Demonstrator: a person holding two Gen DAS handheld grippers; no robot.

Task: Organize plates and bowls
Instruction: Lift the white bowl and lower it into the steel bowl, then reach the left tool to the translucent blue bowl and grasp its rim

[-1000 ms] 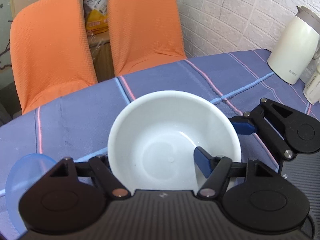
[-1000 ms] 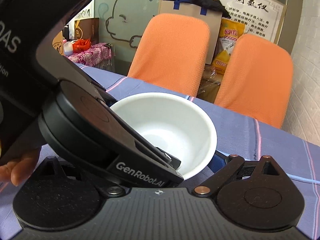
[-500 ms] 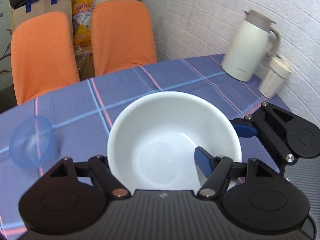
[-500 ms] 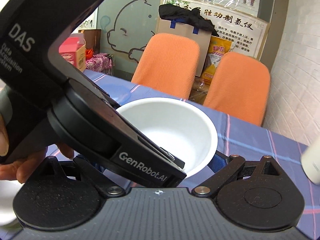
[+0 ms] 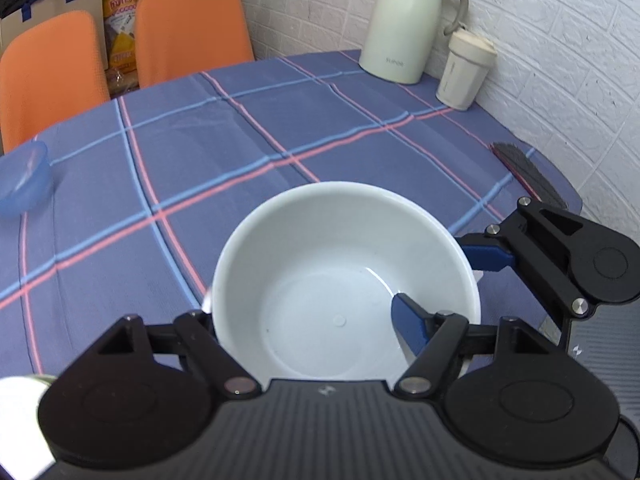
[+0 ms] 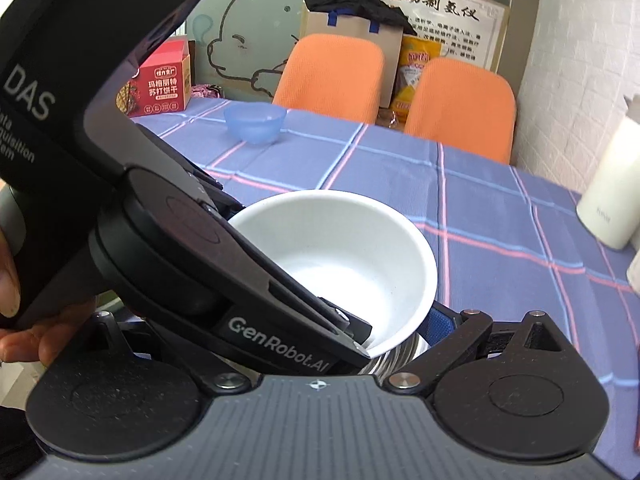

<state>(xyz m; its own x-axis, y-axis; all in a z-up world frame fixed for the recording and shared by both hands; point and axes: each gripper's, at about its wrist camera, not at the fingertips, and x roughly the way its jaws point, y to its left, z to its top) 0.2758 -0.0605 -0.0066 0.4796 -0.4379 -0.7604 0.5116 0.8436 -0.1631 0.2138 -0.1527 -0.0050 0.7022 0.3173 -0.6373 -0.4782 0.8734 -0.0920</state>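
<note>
A white bowl [image 5: 320, 276] [image 6: 340, 248] hangs just above the blue checked tablecloth [image 5: 240, 128], between both grippers. My left gripper [image 5: 298, 308] straddles its left side with the jaws wide. One blue pad [image 5: 406, 322] is inside the bowl; the other finger is outside the left wall, its tip hidden. My right gripper [image 6: 316, 320] comes from the right, and its blue pad [image 6: 438, 320] [image 5: 486, 258] presses under the rim. Its other finger is hidden behind the left gripper. A ribbed metal dish [image 6: 394, 360] shows just under the bowl.
A translucent blue bowl [image 5: 22, 184] [image 6: 256, 122] stands at the table's far left. A cream kettle [image 5: 404, 28] and a lidded cup [image 5: 464, 72] are by the brick wall, a dark mat [image 5: 528, 172] at the right edge. Behind are a red box [image 6: 160, 84] and orange chairs [image 5: 188, 28].
Both grippers moved together with the white bowl, back over the table and lower. The bowl kept its place between them. The blue bowl is now farther off, and the metal dish has come into view.
</note>
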